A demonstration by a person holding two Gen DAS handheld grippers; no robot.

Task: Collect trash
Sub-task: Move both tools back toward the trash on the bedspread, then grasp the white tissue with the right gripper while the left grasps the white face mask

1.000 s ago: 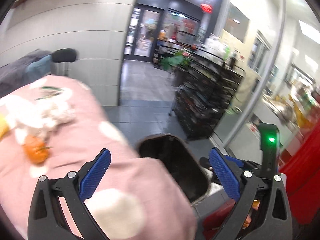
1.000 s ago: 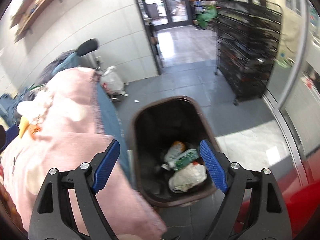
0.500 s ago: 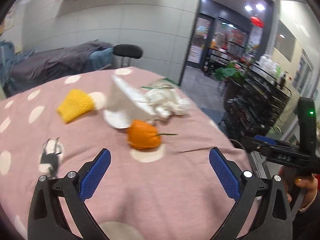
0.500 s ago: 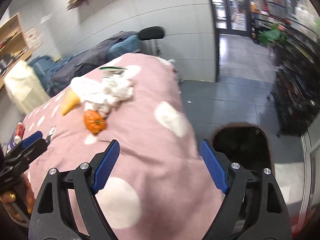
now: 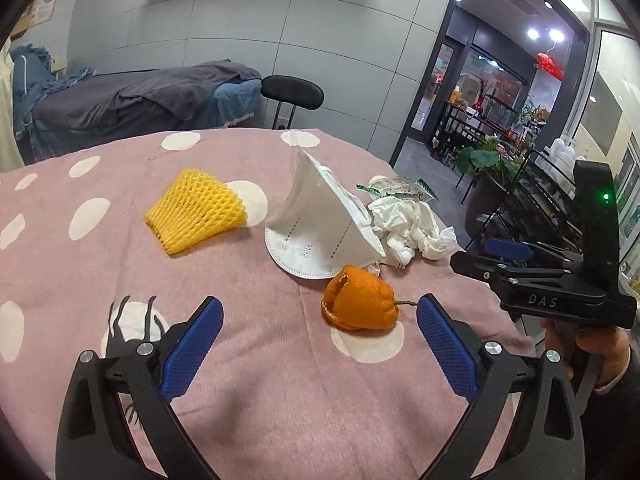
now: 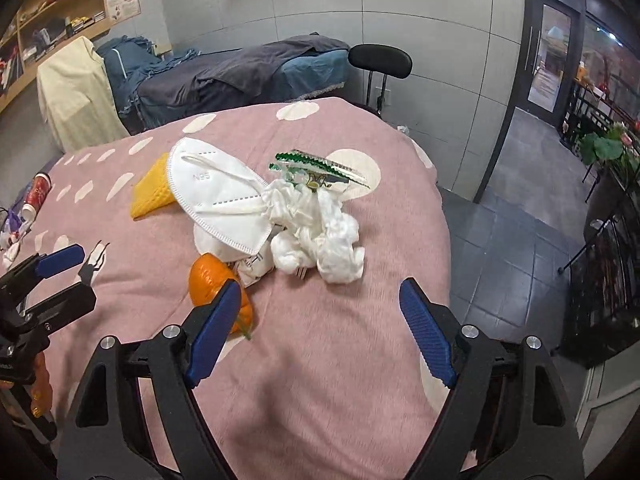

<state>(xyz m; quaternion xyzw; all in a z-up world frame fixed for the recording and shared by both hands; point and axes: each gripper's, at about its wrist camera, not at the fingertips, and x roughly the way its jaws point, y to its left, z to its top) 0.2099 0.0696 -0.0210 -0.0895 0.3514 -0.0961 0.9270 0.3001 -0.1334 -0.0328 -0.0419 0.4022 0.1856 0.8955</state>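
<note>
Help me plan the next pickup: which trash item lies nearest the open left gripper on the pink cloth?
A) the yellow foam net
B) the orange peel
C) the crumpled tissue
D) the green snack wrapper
B: the orange peel lies just ahead of the left gripper, nearer than the other items.

Even, fairly bright indoor light; ceiling spots (image 5: pixel 544 34) glare through the doorway; soft shadows under both grippers on the pink cloth (image 6: pixel 320 360); fisheye bending and dark corners; nearest cloth perhaps slightly blurred.
</note>
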